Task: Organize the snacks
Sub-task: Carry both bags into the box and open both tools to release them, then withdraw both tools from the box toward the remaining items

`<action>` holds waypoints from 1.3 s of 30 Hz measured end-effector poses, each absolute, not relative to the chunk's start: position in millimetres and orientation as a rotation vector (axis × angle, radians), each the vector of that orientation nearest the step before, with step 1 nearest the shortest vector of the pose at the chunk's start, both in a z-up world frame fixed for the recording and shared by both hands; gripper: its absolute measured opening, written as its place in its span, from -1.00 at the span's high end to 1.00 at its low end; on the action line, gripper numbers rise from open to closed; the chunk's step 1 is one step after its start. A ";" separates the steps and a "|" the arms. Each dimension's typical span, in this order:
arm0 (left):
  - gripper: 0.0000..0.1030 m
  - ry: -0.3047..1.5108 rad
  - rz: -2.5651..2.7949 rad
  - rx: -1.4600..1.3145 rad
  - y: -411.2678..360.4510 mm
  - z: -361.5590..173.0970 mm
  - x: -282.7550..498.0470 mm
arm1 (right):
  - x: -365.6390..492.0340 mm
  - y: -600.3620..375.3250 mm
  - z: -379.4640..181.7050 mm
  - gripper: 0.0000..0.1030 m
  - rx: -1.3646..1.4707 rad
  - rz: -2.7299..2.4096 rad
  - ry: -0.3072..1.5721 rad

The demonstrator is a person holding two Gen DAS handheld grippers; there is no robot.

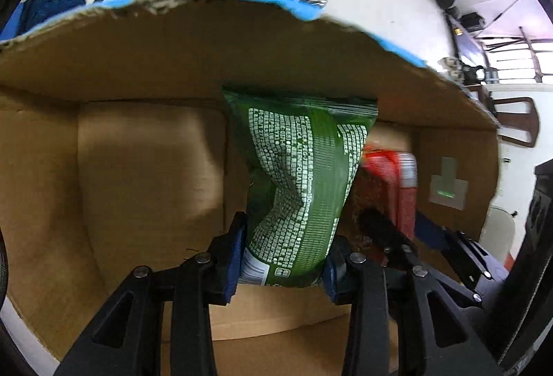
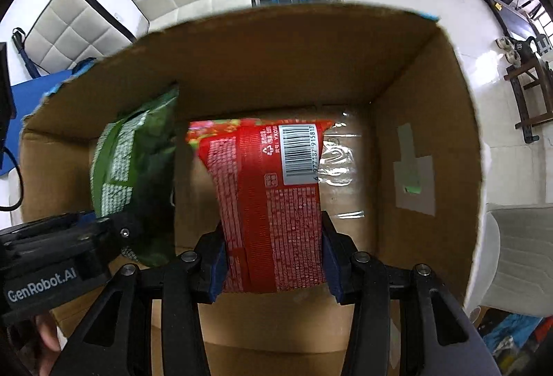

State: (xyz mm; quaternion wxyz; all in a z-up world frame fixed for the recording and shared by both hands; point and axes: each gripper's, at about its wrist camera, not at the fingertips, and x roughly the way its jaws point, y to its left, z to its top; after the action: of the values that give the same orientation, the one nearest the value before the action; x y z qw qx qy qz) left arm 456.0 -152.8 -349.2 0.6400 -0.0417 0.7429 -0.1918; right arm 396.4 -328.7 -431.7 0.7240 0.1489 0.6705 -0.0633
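We hold a green snack bag (image 1: 297,189) in the left tongs (image 1: 283,268) and a red snack bag (image 2: 273,203) in the right tongs (image 2: 273,268), both mid-frame inside the cardboard box (image 2: 276,64). Side by side, they could snag or crush each other.

Count: one green foil snack bag (image 1: 297,182), one red foil snack bag with a barcode (image 2: 273,203), one open brown cardboard box (image 2: 276,64), two black two-finger grippers: left (image 1: 283,258), right (image 2: 273,258).
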 end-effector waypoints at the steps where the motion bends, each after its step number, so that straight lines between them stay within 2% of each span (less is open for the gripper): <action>1: 0.30 1.698 -0.429 -0.087 -153.2 -348.8 455.3 | 396.5 -329.9 -434.6 0.05 0.326 -0.141 1.483; 6: 0.17 1.666 -0.405 -0.039 -150.0 -336.1 443.9 | 385.8 -337.2 -430.5 -0.18 0.319 -0.160 1.452; 9: -0.07 1.647 -0.389 -0.029 -145.4 -326.1 435.8 | 378.5 -339.6 -426.4 -0.18 0.321 -0.145 1.448; 11: -0.45 1.625 -0.377 -0.019 -139.4 -315.8 426.7 | 378.8 -338.0 -424.6 -0.19 0.304 -0.143 1.445; 13: -0.68 1.596 -0.366 -0.006 -131.8 -307.0 420.4 | 373.7 -333.5 -420.0 -0.32 0.280 -0.131 1.451; 16: -0.85 1.557 -0.355 0.019 -120.4 -293.7 400.8 | 367.4 -316.9 -409.1 -0.73 0.248 -0.106 1.450; 17: -0.90 1.535 -0.347 0.044 -116.4 -288.6 393.9 | 361.7 -313.2 -405.7 -0.96 0.232 -0.117 1.441; 25: -0.96 1.405 -0.318 0.101 -71.5 -260.2 352.0 | 325.6 -293.5 -379.1 -1.00 0.211 -0.154 1.402; 31: -0.96 1.338 -0.355 0.124 -92.7 -249.4 363.8 | 303.5 -285.4 -347.3 -1.00 0.221 -0.186 1.358; 39: -0.96 1.238 -0.338 0.071 -70.6 -212.5 322.8 | 263.1 -273.3 -292.9 -1.00 0.197 -0.231 1.256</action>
State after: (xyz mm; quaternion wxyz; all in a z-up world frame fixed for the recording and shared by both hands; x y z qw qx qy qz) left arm 322.8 -70.6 -212.5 0.8006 0.0330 0.5772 -0.1575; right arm 263.1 -273.3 -292.9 0.7984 0.0916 0.5853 -0.1078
